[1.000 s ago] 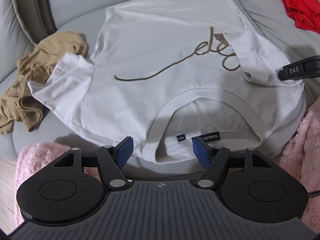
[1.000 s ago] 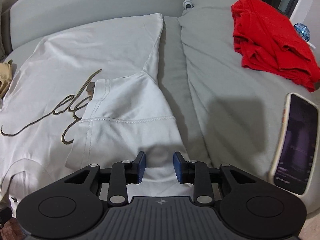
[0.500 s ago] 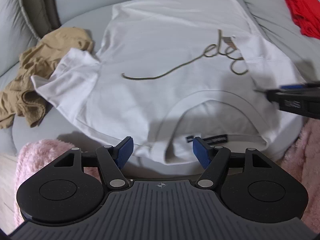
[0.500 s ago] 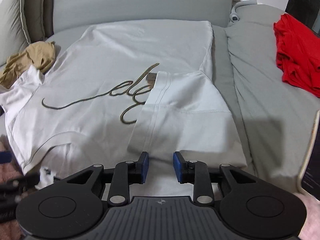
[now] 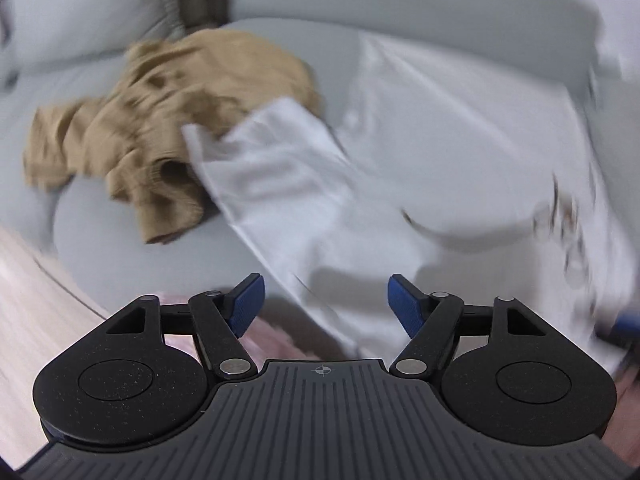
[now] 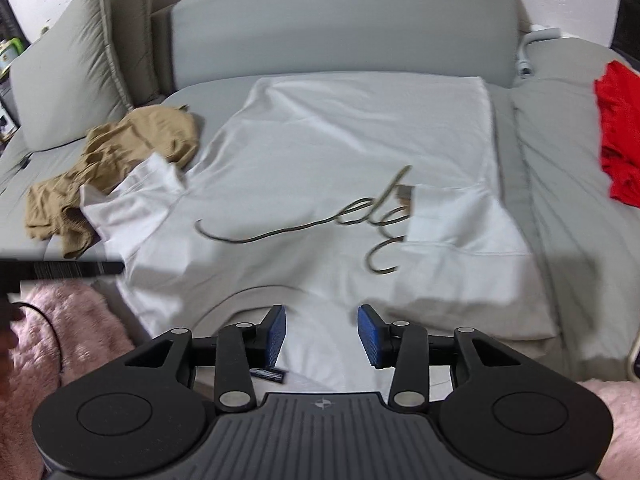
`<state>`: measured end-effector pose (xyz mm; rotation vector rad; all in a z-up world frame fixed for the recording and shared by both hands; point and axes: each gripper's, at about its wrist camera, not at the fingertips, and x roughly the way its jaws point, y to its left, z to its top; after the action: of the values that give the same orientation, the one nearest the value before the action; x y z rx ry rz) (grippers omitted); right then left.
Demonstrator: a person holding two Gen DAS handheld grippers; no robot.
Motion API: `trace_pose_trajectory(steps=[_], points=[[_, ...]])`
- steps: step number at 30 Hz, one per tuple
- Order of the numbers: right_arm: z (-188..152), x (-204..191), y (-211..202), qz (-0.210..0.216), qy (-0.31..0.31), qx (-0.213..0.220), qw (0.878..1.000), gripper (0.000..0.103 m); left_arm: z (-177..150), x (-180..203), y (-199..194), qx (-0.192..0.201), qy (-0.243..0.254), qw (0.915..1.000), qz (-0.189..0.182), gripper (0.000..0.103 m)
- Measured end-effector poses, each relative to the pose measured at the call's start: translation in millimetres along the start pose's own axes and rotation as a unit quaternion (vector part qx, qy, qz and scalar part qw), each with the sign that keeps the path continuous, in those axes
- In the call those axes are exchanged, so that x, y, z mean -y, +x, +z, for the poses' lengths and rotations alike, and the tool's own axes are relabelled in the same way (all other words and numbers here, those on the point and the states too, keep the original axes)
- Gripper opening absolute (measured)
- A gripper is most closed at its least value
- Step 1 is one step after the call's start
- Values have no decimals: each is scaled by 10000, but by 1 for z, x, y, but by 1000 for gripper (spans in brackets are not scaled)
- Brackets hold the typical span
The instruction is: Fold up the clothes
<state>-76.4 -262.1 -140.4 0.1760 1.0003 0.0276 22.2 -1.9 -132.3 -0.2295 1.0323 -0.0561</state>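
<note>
One sleeve of the white T-shirt is folded in at 3 o'clock; yours at 9 o'clock lies spread against the tan garment. Your left gripper, jaws just closing but empty, should pinch that sleeve's edge; the right gripper, just opening, holds nothing. Only the right view shows the red clothes.

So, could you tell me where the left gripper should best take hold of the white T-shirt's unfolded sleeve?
Probably at the sleeve's hemmed cuff edge, coming from the tan garment's side. The cuff lies partly on that garment, slightly raised, so a finger could slip under it. The left gripper is open, with nothing between its fingers.
</note>
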Motion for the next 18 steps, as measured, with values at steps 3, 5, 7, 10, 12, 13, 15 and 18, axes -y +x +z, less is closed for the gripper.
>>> trace_pose_trajectory(steps=[3, 5, 7, 10, 12, 13, 15, 18], points=[[-1, -9, 4, 62, -60, -70, 9999, 41, 15, -49, 1, 135, -1249, 9910, -463, 44], [-1, -16, 4, 83, -121, -69, 9999, 41, 21, -68, 4, 230, -1754, 9824, -603, 41], [-1, -19, 3, 85, -165, -60, 9998, 42, 27, -74, 9, 268, -1918, 9789, -649, 37], [0, -21, 2, 53, -197, -57, 9998, 43, 35, -81, 16, 316, -2127, 9740, -715, 36], [0, -22, 2, 34, -197, -65, 9998, 43, 41, -84, 22, 332, -2217, 9718, -736, 36], [-1, -21, 2, 24, -190, -77, 9998, 43, 44, -83, 25, 327, -2223, 9717, -728, 36], [-2, -21, 1, -2, -192, -92, 9998, 44, 50, -79, 28, 370, -2139, 9740, -646, 36], [-4, -19, 0, -39, -182, -117, 9998, 45, 59, -74, 32, 444, -1993, 9776, -510, 36]])
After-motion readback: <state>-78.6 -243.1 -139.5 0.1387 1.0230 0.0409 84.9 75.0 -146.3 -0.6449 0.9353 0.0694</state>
